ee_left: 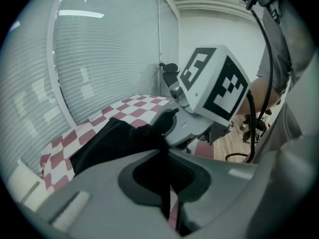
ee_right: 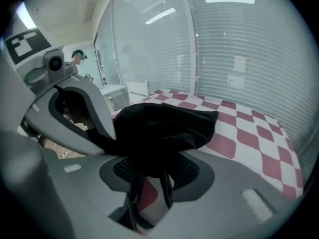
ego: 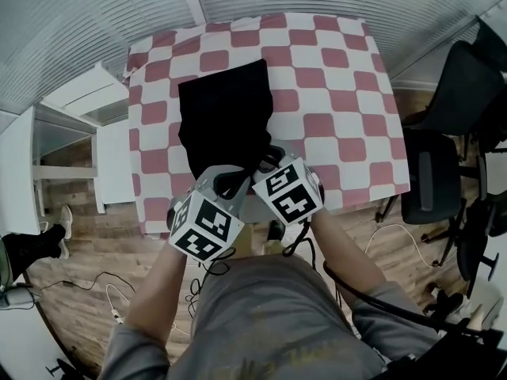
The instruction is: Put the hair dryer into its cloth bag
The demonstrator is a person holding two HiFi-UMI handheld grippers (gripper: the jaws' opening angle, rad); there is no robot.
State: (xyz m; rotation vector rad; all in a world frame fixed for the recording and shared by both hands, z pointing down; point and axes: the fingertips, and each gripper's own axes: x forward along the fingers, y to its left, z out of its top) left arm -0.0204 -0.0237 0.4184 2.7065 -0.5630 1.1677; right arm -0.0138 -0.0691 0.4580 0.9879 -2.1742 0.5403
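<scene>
Cloth bag: black, likely soft, light and limp; lies centre-left of the head view on the checked table.
Hair dryer: unseen, perhaps already inside.
Best hold: the near mouth hem.
My left gripper: clamped on bag cloth.
My right gripper: jaws apart, cloth and cords loose between.

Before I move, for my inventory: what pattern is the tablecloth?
Red-and-white checked tablecloth; head view shows it best.

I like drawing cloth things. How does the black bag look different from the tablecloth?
The black bag is plain dark; the tablecloth has red and white squares. The black bag is smaller and lies on the tablecloth. The black bag bunches up at its near end; the tablecloth lies smooth. Both are soft cloth.
</scene>
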